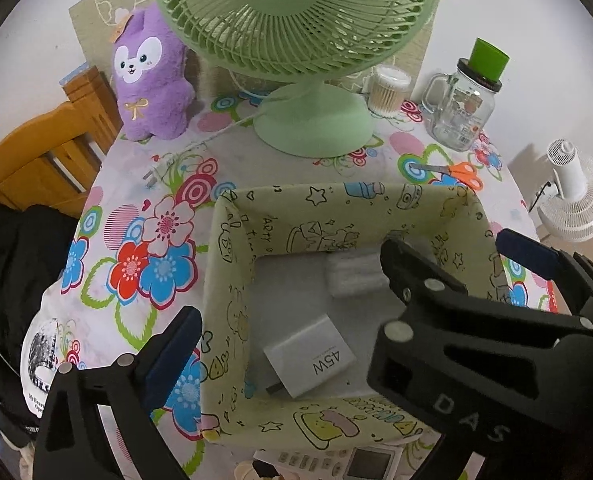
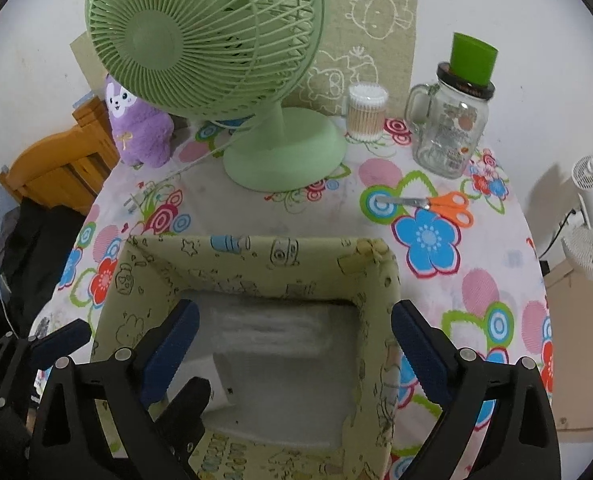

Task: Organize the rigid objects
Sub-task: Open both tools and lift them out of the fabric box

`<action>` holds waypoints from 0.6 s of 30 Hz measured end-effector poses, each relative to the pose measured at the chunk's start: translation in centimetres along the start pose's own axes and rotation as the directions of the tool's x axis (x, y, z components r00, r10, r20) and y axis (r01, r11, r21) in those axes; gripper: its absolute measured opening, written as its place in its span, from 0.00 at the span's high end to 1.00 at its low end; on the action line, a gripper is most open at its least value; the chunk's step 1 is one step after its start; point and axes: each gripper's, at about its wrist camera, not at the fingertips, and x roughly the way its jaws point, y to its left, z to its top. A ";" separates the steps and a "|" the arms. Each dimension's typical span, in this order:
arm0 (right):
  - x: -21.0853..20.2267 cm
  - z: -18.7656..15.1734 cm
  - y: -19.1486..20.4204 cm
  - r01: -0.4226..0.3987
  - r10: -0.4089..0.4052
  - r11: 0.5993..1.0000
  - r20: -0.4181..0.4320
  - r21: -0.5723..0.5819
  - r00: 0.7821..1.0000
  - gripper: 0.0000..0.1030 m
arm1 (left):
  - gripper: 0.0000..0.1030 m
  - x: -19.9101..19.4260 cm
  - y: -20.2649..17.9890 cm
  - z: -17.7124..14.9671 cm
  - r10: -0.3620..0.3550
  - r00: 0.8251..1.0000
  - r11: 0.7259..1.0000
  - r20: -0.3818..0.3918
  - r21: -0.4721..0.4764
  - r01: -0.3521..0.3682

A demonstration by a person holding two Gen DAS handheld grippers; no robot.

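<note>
A pale green fabric box (image 1: 336, 204) with cartoon prints stands on the flowered tablecloth. On its floor lie a white 45W charger (image 1: 310, 356) and a white ribbed item (image 1: 352, 276), which is blurred in the right wrist view (image 2: 268, 328). My left gripper (image 1: 296, 320) is open across the box's left wall, its left finger (image 1: 172, 344) outside; the other finger is hidden behind the right gripper. My right gripper (image 2: 294, 312) is open across the right wall (image 2: 376, 320), also seen in the left wrist view (image 1: 452, 244). Nothing is held.
Behind the box stand a green desk fan (image 2: 284, 148), a purple plush (image 1: 152, 80), a cotton swab tub (image 2: 366, 112) and a glass mug (image 2: 448, 132) with a green cup on it. Orange scissors (image 2: 436, 204) lie at right. A remote (image 1: 336, 460) lies before the box. A wooden chair (image 1: 36, 160) stands left.
</note>
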 end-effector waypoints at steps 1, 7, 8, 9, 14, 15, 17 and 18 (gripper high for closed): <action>-0.1 -0.3 -0.1 0.000 0.000 1.000 -0.007 0.002 1.000 0.04 | 0.02 0.0 0.0 -0.1 -0.001 1.000 1.000 -0.002 0.005 0.001; -1.2 -1.3 -0.5 -0.001 0.001 0.999 -0.012 0.032 1.000 0.03 | 0.02 -0.7 -0.6 -0.7 -0.013 1.000 0.999 -0.001 0.035 0.013; -1.4 -1.4 -0.5 -0.001 0.001 0.999 -0.011 0.035 1.000 0.03 | 0.02 -0.8 -0.7 -0.8 -0.016 1.000 0.999 0.000 0.037 0.016; -1.7 -1.5 -0.5 -0.001 0.001 0.999 -0.010 0.036 1.000 0.03 | 0.02 -1.0 -0.7 -0.8 -0.018 1.000 0.999 0.002 0.039 0.018; -3.1 -2.1 -0.5 0.007 -0.007 0.999 0.005 0.041 1.000 0.03 | 0.02 -1.9 -0.8 -1.4 -0.027 1.000 0.999 0.009 0.046 0.027; -3.4 -2.2 -0.5 0.007 -0.007 0.999 0.008 0.043 1.000 0.03 | 0.02 -2.1 -0.8 -1.5 -0.030 0.999 0.999 0.011 0.046 0.029; -4.0 -2.4 -0.4 0.009 -0.010 0.999 0.014 0.047 1.000 0.03 | 0.02 -2.6 -0.8 -1.7 -0.033 0.999 0.998 0.015 0.050 0.033; -4.2 -2.5 -0.4 0.010 -0.011 0.999 0.015 0.049 1.000 0.03 | 0.02 -2.9 -0.8 -1.8 -0.034 0.999 0.998 0.018 0.053 0.033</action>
